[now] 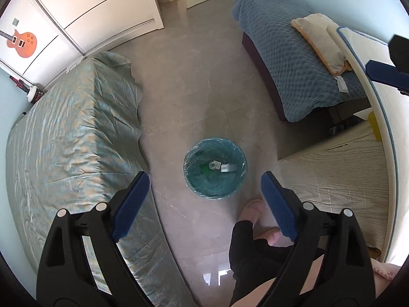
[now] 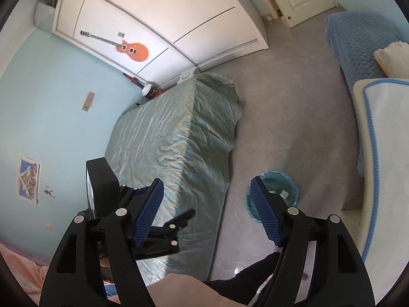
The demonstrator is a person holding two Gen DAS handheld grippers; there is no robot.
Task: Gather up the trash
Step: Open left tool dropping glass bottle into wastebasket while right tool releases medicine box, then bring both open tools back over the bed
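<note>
Blue-padded left tongs (image 1: 205, 179) hang spread and empty, pointing down at the lined trash bin (image 1: 215, 168) on the floor between the bed (image 1: 76, 133) and the table (image 1: 345, 168); your right tongs (image 2: 206, 188) are spread and empty too. Scraps already lie inside the bin. Drift sideways and later drops could miss its rim or tip it.

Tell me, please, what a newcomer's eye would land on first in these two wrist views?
Most likely the round bin lined with a blue bag, standing alone on the grey floor between the green-covered bed and the blue-blanketed couch, with a few scraps already inside. Next, the open left gripper framing it from above. Then the orange guitar sticker on the white wardrobe.
</note>
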